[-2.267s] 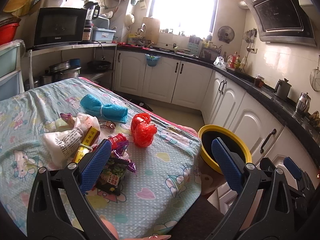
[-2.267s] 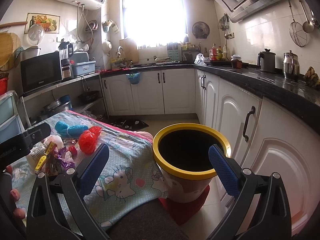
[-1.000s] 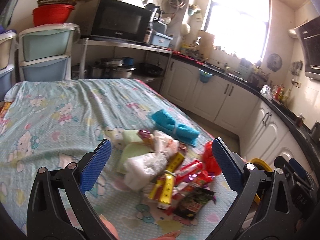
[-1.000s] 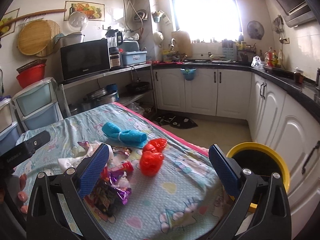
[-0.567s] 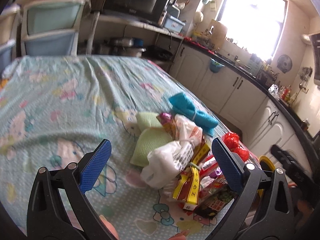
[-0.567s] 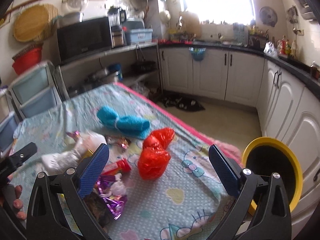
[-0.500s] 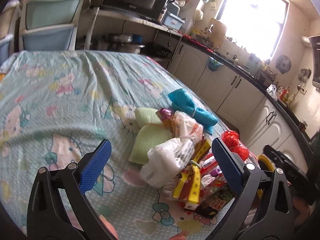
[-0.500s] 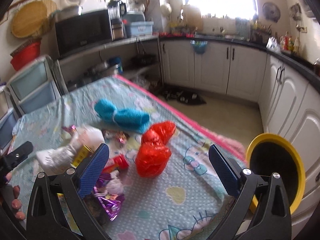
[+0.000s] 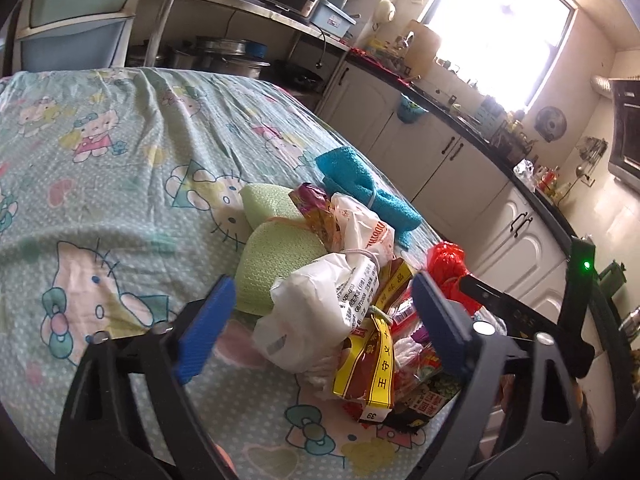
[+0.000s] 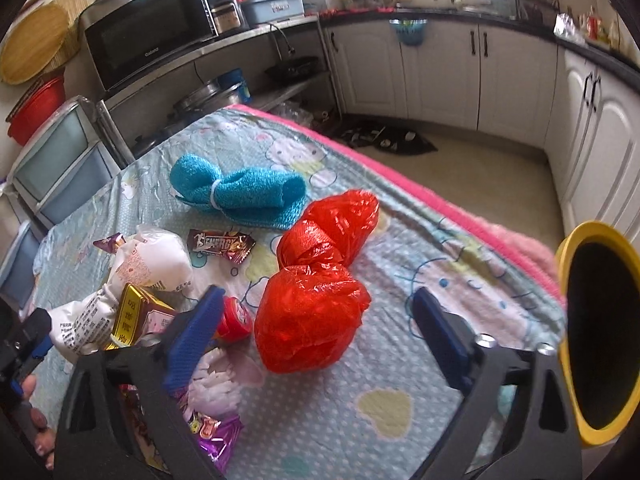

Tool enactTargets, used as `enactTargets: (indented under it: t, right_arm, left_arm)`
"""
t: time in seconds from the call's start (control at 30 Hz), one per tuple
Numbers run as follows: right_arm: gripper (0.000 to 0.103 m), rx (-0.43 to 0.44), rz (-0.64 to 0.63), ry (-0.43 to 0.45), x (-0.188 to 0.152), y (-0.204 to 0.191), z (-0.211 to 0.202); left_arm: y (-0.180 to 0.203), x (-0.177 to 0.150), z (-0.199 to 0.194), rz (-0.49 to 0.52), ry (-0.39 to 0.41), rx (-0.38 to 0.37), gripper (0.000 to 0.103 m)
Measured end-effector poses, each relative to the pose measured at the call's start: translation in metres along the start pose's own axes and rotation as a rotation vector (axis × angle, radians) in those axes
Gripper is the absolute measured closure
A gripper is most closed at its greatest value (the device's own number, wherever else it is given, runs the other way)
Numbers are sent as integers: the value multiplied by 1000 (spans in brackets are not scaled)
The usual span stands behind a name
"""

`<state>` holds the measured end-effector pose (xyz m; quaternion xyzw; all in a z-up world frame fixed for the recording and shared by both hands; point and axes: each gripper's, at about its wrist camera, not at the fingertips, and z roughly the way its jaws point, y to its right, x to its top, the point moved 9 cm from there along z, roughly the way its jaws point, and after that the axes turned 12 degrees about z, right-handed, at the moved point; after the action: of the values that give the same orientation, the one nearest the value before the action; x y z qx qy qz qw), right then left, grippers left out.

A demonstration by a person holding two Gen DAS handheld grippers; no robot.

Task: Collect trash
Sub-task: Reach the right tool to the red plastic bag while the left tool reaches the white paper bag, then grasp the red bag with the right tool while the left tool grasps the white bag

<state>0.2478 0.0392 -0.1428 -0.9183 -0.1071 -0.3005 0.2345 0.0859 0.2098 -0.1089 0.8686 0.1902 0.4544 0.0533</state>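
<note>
A heap of trash lies on the cartoon-print tablecloth [image 9: 104, 168]. A knotted white plastic bag [image 9: 320, 304] sits between the open jaws of my left gripper [image 9: 320, 320], with a yellow and red packet [image 9: 372, 364] just beyond it. A knotted red plastic bag [image 10: 316, 296] lies between the open jaws of my right gripper [image 10: 316, 336]; it also shows in the left wrist view [image 9: 448, 264]. Both grippers are empty. The yellow-rimmed bin [image 10: 568, 264] stands off the table's right edge.
A rolled blue cloth [image 10: 240, 192] and green sponges [image 9: 276, 252] lie beside the heap. Snack wrappers [image 10: 220, 244] and a red cap [image 10: 236, 320] lie around it. White cabinets [image 10: 440, 68] and a microwave shelf [image 10: 148, 36] ring the table.
Both grippers have swung from the bin toward the table and dropped closer to the heap. The white bag now sits between the left jaws, the red bag between the right jaws.
</note>
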Motion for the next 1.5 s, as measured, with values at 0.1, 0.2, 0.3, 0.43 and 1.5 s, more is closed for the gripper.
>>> enactTargets:
  t: [0.1, 0.2, 0.3, 0.43, 1.5]
  right_arm:
    - [36, 16, 18, -50, -6, 2, 11]
    - [54, 34, 26, -80, -12, 3, 15]
    - [65, 45, 21, -78, -16, 3, 12]
    - [70, 49, 6, -47, -15, 4, 2]
    - [71, 8, 66, 177, 8, 77, -118]
  left_arm:
    - [2, -2, 1, 4, -10, -4, 39]
    - [2, -3, 2, 10, -23, -1, 52]
    - [1, -6, 3, 14, -44, 8, 66]
    - [0, -8, 4, 25, -58, 12, 79]
    - [130, 42, -10, 239, 86, -119, 89]
